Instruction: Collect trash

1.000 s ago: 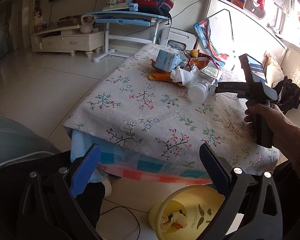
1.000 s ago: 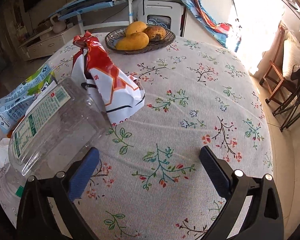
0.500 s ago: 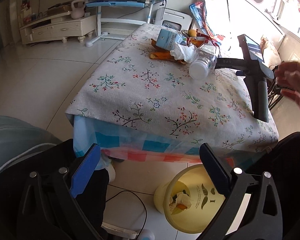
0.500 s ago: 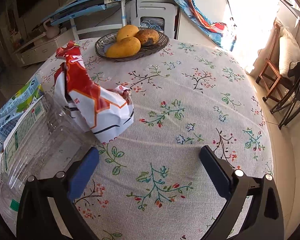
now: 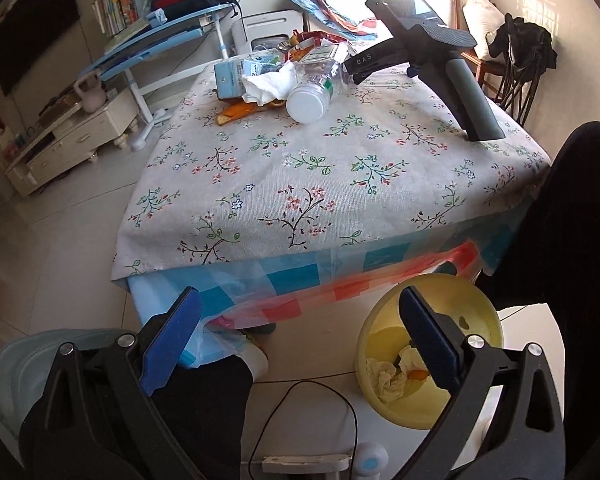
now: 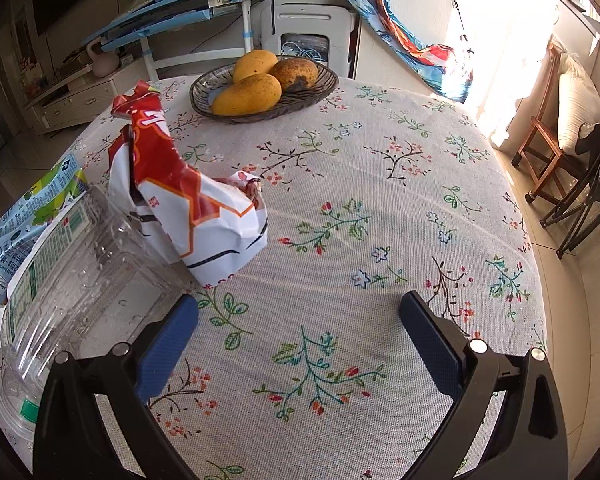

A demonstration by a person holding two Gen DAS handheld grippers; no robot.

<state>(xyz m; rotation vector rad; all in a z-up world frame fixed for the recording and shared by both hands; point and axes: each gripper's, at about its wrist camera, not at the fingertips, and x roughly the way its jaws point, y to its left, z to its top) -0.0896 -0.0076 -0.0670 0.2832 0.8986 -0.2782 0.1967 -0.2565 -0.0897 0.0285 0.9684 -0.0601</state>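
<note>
Plastic bottle (image 6: 76,292) beside right tool (image 6: 300,344), red wrapper (image 6: 188,200) behind; both tools spread, empty

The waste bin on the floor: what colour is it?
Yellow; the waste bin shows best in the left wrist view.

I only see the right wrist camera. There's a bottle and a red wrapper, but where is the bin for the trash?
Observer: A yellow bin stands on the floor, just below the near edge of the table.
Operator: Is anything in it?
Observer: Yes, crumpled paper and an orange scrap lie inside.
Operator: Where are the left tongs?
Observer: The left tongs are open and empty, low over the floor beside the bin.
</note>
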